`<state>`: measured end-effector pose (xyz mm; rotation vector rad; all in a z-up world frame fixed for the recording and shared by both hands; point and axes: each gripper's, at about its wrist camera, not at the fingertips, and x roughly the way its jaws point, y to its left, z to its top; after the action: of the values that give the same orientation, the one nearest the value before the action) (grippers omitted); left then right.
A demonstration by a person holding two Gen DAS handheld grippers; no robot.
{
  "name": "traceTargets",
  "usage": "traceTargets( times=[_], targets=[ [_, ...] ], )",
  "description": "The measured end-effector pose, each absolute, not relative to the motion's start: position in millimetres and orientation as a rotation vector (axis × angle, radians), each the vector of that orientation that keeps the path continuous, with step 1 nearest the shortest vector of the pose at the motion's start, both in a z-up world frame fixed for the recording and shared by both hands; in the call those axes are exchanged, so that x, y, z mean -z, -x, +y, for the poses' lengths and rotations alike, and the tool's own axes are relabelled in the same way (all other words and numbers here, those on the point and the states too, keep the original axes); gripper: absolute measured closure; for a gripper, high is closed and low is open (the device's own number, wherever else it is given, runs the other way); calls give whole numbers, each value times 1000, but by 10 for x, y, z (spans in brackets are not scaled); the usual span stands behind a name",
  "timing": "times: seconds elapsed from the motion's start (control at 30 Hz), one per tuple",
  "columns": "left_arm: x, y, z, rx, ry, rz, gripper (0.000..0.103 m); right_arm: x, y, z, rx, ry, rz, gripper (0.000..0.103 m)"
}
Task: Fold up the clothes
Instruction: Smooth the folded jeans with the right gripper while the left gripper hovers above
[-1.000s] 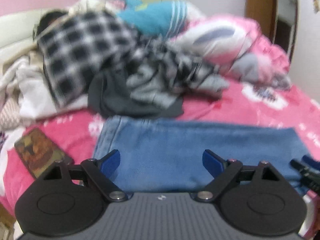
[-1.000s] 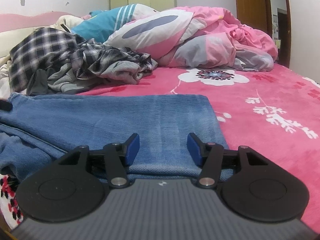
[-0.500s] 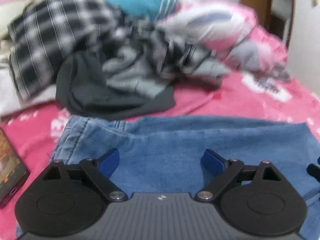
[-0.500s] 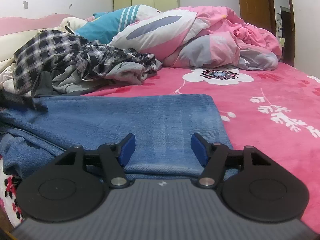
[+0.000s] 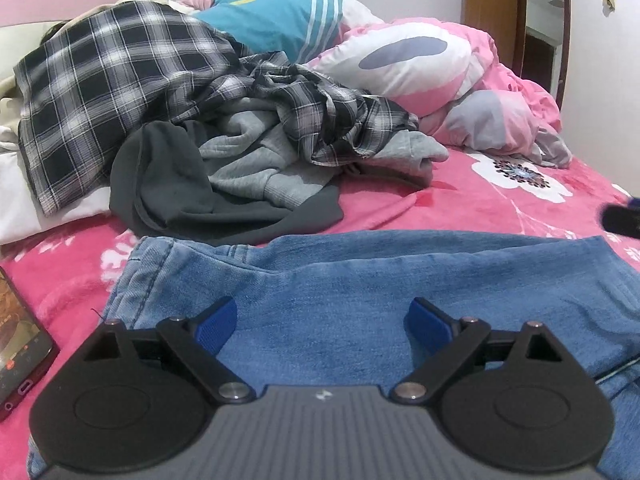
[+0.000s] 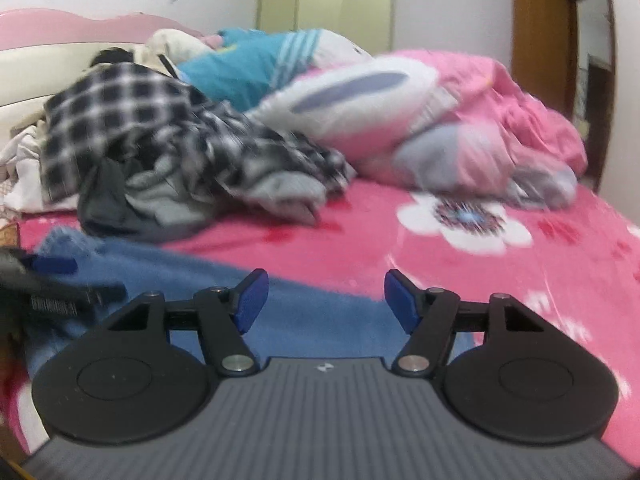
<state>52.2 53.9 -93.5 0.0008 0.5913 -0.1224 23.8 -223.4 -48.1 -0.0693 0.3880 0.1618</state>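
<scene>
Two sets of fingers stood wide apart and empty over the bed (image 5: 460, 208). The right gripper's (image 6: 322, 300) jaws had just been opening, nothing between them. Folded jeans (image 5: 360, 280) lay flat on the bedspread, long axis running side to side across both views, directly under and ahead of the left gripper (image 5: 322, 322), which was nearer; the right one hung beyond their right end.

Faded denim jeans (image 5: 400, 280) (matt, twilled) lie on a plush fleece blanket (image 5: 460, 208).
</scene>
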Motion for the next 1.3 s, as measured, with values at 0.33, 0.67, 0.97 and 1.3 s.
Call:
traceTargets(
  times=[0.33, 0.67, 0.97, 1.3],
  targets=[
    [931, -518, 567, 141, 0, 588, 9, 902, -840, -2567, -76, 45, 642, 55],
    [849, -443, 519, 134, -71, 578, 8, 737, -569, -3316, 173, -171, 603, 60],
    [408, -32, 569, 189, -39, 479, 6, 396, -282, -2272, -208, -47, 452, 58],
    [789, 40, 656, 215, -58, 565, 7, 890, 33, -2361, -195, 17, 553, 54]
  ],
)
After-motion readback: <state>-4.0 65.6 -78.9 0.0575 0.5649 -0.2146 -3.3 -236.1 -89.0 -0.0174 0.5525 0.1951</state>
